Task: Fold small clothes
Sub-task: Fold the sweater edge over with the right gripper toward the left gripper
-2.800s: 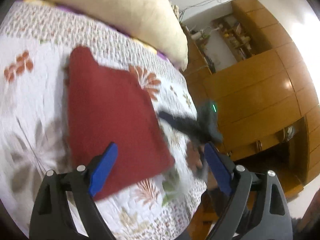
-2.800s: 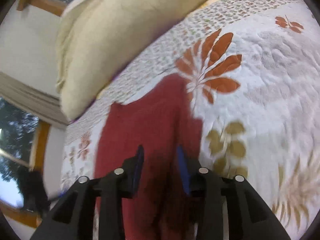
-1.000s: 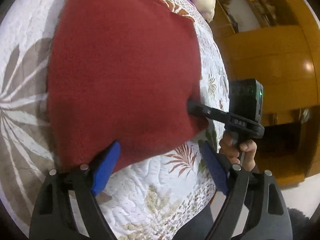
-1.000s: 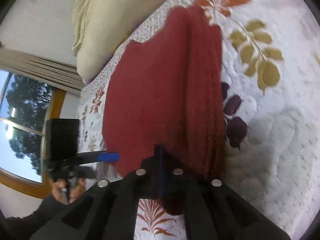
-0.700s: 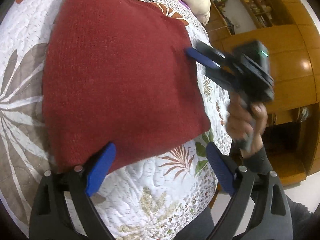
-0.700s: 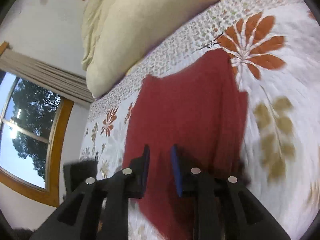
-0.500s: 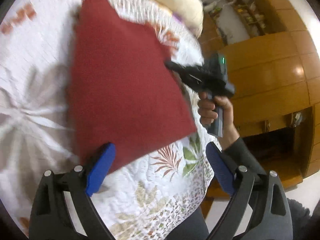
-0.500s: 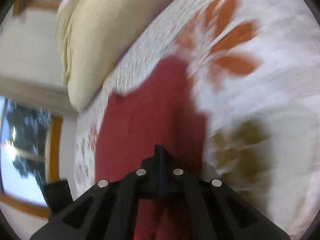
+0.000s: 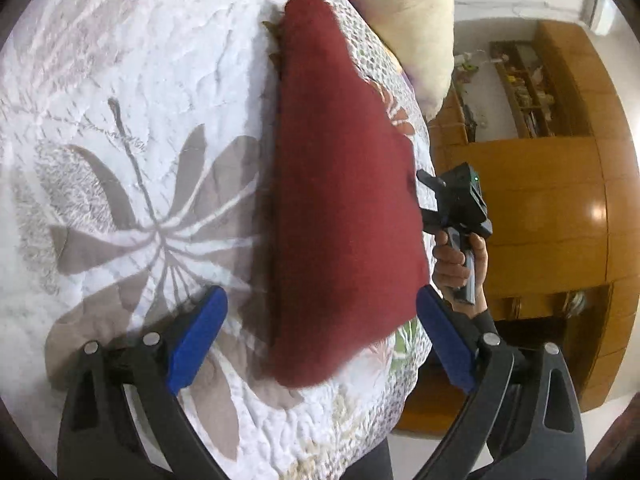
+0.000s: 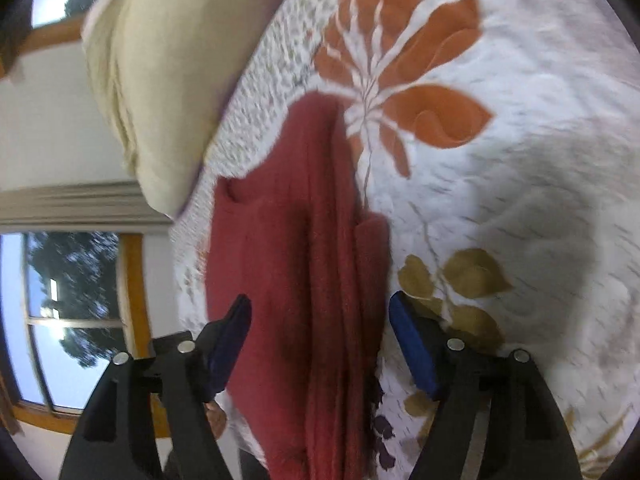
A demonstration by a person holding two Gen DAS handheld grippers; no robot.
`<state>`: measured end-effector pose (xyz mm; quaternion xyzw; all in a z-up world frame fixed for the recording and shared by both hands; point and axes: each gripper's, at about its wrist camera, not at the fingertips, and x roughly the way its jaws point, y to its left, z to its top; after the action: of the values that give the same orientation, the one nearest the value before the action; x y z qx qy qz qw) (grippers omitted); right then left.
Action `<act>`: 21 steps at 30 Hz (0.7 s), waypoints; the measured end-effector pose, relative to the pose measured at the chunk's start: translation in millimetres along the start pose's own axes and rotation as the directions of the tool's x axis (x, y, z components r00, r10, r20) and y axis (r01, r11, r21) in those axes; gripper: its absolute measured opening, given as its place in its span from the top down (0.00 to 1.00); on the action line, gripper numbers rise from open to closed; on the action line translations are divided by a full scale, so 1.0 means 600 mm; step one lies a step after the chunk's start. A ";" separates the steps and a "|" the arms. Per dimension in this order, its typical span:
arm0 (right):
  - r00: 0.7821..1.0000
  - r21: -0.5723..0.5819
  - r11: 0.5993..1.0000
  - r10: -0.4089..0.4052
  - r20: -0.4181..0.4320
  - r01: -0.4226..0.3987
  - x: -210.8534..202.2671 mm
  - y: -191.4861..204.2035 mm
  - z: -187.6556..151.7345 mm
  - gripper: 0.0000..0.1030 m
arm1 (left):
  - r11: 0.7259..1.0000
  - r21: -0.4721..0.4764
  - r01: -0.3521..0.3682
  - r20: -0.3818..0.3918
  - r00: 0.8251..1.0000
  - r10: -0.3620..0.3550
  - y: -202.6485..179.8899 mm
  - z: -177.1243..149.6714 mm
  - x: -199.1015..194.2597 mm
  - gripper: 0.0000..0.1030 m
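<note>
one dark red knitted garment (image 9: 344, 208), soft and fuzzy, lies folded into a long wedge on the quilted, leaf-printed bedspread (image 9: 132, 128) beside one cream pillow (image 9: 404, 12). two grippers, left gripper (image 9: 320, 334) and right gripper (image 10: 320, 344), hover spread apart, holding nothing.

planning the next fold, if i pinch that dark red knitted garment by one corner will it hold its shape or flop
Probably flop: the dark red knitted garment shows soft lengthwise ridges and sagging edges. Its fuzzy knit likely grips the floral quilted bedspread, so pushing may bunch it rather than slide it. It looks light for its size.
</note>
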<state>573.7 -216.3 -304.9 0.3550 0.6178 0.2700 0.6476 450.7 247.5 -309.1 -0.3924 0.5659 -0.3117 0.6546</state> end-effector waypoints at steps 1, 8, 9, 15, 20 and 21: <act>1.000 -0.010 1.000 -0.003 -0.011 0.003 0.005 0.005 0.000 0.27 | 0.999 -0.006 0.033 0.008 0.999 -0.033 0.002 0.002 0.001 0.07; 0.998 -0.029 0.999 0.044 -0.035 -0.045 0.037 0.019 0.004 0.12 | 0.997 0.002 0.084 -0.037 0.996 -0.083 -0.015 0.009 0.044 0.04; 0.998 -0.027 0.998 0.057 -0.036 -0.058 0.039 0.017 0.006 0.12 | 0.997 0.014 0.079 -0.054 0.995 -0.078 -0.022 0.009 0.054 0.04; 0.997 -0.058 0.996 0.058 -0.047 -0.061 0.067 0.037 0.012 0.12 | 0.998 0.032 0.059 -0.128 0.990 -0.054 -0.039 0.021 0.106 0.03; 0.999 -0.081 0.997 0.008 -0.035 -0.011 0.081 0.050 0.011 0.21 | 1.000 -0.009 0.007 -0.142 0.990 -0.008 -0.042 0.027 0.126 0.04; 0.999 -0.087 0.996 -0.003 -0.033 0.000 0.084 0.049 0.011 0.37 | 1.000 -0.007 -0.009 -0.143 0.990 0.008 -0.043 0.025 0.126 0.06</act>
<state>587.2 -159.8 -312.1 0.3216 0.6165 0.3018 0.6522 478.9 172.9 -323.6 -0.3693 0.6142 -0.3340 0.6122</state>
